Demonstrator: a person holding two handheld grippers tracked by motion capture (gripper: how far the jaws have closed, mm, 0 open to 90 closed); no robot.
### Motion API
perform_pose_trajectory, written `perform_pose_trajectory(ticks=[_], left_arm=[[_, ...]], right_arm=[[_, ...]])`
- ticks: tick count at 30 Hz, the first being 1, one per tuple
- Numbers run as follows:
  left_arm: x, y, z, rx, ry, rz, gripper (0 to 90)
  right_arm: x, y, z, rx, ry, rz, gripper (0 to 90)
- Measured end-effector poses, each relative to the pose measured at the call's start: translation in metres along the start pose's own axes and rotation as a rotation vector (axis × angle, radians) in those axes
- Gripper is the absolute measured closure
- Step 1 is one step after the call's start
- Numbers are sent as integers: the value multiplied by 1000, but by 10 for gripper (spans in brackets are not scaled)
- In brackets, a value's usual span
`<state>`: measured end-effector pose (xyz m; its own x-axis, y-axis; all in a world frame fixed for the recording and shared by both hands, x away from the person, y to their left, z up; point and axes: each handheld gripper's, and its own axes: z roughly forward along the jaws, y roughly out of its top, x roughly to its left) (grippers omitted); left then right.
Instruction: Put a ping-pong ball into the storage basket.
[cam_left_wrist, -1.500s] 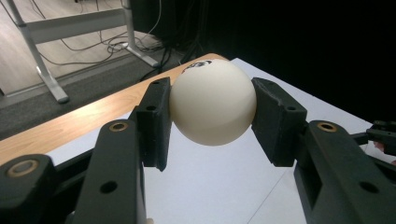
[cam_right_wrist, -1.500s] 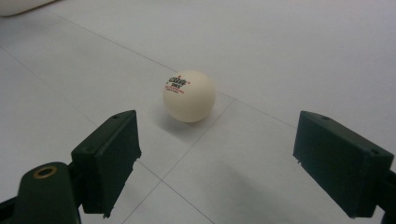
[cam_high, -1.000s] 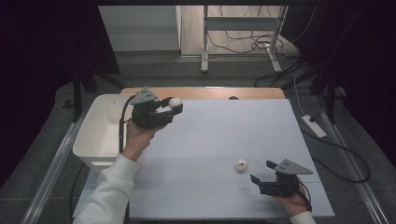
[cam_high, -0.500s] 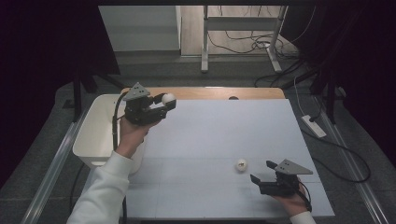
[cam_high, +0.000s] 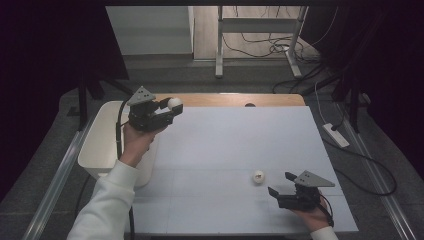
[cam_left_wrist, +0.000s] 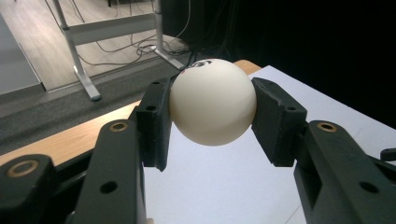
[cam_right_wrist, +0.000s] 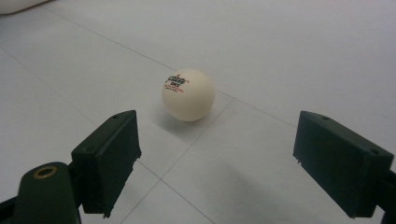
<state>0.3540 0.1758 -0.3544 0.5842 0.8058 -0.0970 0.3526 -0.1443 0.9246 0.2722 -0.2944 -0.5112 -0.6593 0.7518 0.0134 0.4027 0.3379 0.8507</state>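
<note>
While two white balls show, one gripped (cam_left_wrist: 213, 102), one lying on table (cam_right_wrist: 187, 94).

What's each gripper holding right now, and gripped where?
Left gripper holds a white ball, fingers pressing its opposite sides. Right gripper holds nothing; its fingers are apart behind the other ball.

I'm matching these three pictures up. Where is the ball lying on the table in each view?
High view: the loose ball lies on the white table, lower right of centre, just left of the right hand-held gripper.
Left gripper view: I can't find it here.
Right gripper view: the ball sits centre, beyond the open jaws.
Shared landmark: the table's faint grid lines.
</note>
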Motion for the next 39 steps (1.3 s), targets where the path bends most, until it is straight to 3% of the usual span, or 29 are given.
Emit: perform_pose_trajectory(ticks=[39], left_arm=[[41, -2, -18, -2, 80, -73, 509]], right_arm=[[0, 0, 0, 3, -2, -4, 141]])
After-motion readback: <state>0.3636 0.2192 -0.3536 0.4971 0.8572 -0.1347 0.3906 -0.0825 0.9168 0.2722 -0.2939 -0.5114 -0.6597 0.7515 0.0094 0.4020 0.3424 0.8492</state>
